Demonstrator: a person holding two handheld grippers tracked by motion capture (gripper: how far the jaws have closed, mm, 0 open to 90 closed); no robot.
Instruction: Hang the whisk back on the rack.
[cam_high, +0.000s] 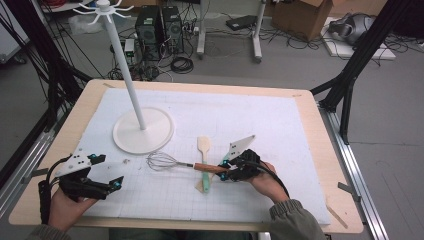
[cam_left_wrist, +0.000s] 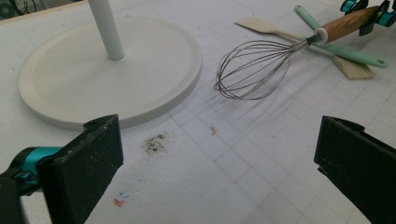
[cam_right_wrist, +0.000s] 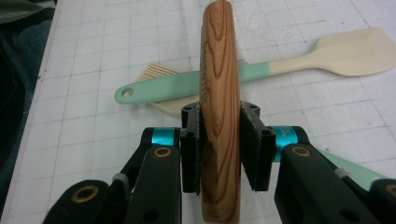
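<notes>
A wire whisk (cam_high: 162, 161) with a wooden handle (cam_right_wrist: 219, 93) lies on the white mat, its wire head pointing left. My right gripper (cam_high: 226, 170) is shut on that handle, a black pad pressing on each side (cam_right_wrist: 219, 144). The handle crosses over a spatula (cam_high: 203, 145) with a cream blade and a mint handle (cam_right_wrist: 187, 86). My left gripper (cam_high: 107, 171) rests at the mat's near left, jaws wide open (cam_left_wrist: 223, 144) with nothing between them, facing the whisk (cam_left_wrist: 252, 70).
A white stand with a round base (cam_high: 143, 131) and a tall pole topped with hooks stands at the mat's left. A pale wooden ridged piece (cam_right_wrist: 159, 74) lies under the spatula's handle. A small dark smudge (cam_left_wrist: 155, 143) marks the mat.
</notes>
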